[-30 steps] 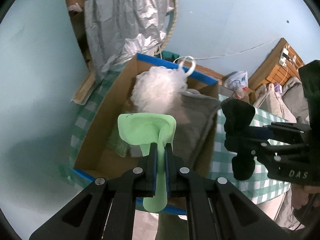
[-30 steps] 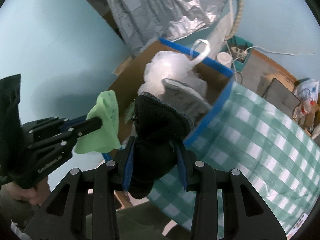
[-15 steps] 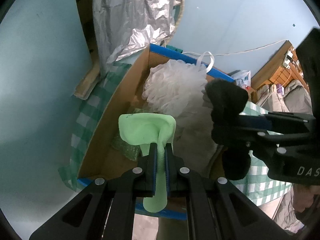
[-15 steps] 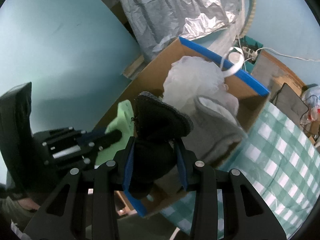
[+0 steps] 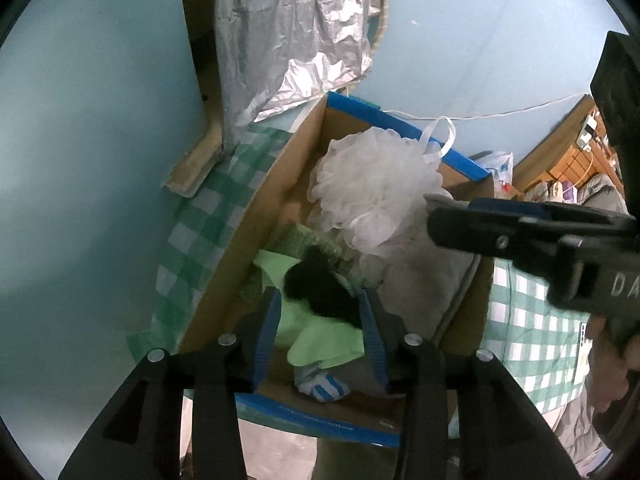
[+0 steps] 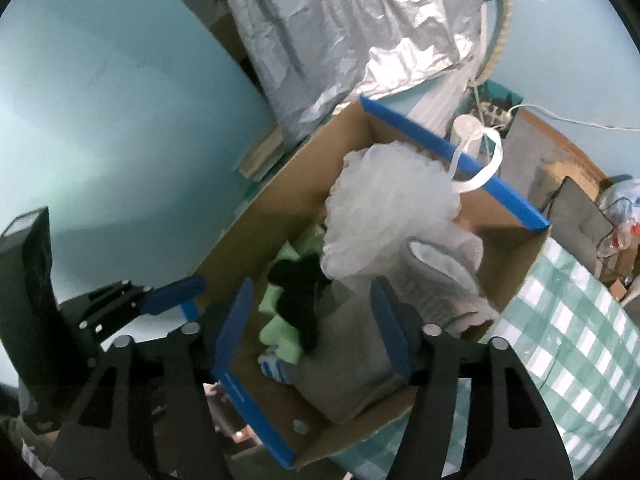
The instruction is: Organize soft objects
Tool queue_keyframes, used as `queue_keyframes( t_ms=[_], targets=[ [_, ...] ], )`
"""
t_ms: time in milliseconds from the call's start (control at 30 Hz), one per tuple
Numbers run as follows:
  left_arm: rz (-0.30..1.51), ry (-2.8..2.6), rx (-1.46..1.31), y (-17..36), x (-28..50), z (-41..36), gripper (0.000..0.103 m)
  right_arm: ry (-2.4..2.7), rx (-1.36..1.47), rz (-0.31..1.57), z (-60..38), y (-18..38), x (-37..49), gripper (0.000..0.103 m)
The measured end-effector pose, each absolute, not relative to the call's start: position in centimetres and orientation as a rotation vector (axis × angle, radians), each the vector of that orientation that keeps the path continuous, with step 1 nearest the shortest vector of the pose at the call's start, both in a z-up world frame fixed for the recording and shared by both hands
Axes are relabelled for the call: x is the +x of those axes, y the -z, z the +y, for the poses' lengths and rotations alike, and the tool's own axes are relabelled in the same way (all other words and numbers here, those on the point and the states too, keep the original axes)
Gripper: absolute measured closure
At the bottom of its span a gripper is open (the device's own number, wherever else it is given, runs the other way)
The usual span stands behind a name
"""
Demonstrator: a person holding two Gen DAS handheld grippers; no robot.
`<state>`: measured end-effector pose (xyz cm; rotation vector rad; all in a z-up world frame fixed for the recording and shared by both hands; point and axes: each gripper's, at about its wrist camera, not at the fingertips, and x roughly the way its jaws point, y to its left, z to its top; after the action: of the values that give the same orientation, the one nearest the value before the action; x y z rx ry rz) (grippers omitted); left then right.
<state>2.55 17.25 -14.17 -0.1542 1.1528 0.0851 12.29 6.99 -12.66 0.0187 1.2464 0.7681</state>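
Blue-padded fingers of the left gripper (image 5: 320, 336) stand apart, having just been opening; the green cloth (image 5: 320, 340) and the black fuzzy piece (image 5: 320, 292) lie below the gap, and the pads press on neither. The right gripper (image 6: 316, 328) likewise has its jaws apart after just opening, with nothing clamped; beneath its gap lie the same black piece (image 6: 300, 304) and a grey cloth (image 6: 352, 360).

Both soft things rest inside one cardboard box (image 5: 256, 216) with blue-taped edges. The black piece, one only, lies on top of the green cloth, its long axis running slantwise from the left finger's side toward the right finger's. Just beyond the fingers sits one white mesh bath puff (image 5: 372, 184), its ribbon loop pointing away toward the box's far rim. A blue-and-white striped piece (image 5: 324, 386) peeks out nearest the fingers.

White letters "DA" show on the right gripper's body in the left wrist view; the rest is cut off. The box stands on a green checked tablecloth (image 5: 192, 232), with crumpled silver foil sheeting (image 5: 288, 28) beyond it.
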Motion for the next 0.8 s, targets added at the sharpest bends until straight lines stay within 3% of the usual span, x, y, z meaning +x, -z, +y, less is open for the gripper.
queue_keyframes(
  t_ms=[233,467,533,700,800],
  targets=[
    [1.132,-0.088,-0.140,12.7,1.7,16.6,0.044,-0.715,0.049,1.219,5.1,11.3,12.0,0.035],
    [1.101,-0.072,-0.106,10.4,1.0,15.0,0.040,-0.665,0.039,1.173,2.8,9.2,11.0,0.032],
    [1.090,-0.070,-0.104,9.8,0.8,14.6,0.030,-0.652,0.039,1.161,2.0,8.6,10.8,0.031],
    [1.065,-0.060,-0.094,8.1,0.4,13.3,0.029,-0.618,0.054,1.137,-0.1,7.4,10.5,0.031],
    [1.055,-0.058,-0.100,7.4,0.2,12.7,0.023,-0.591,0.058,1.120,-1.4,6.6,10.3,0.031]
  ],
)
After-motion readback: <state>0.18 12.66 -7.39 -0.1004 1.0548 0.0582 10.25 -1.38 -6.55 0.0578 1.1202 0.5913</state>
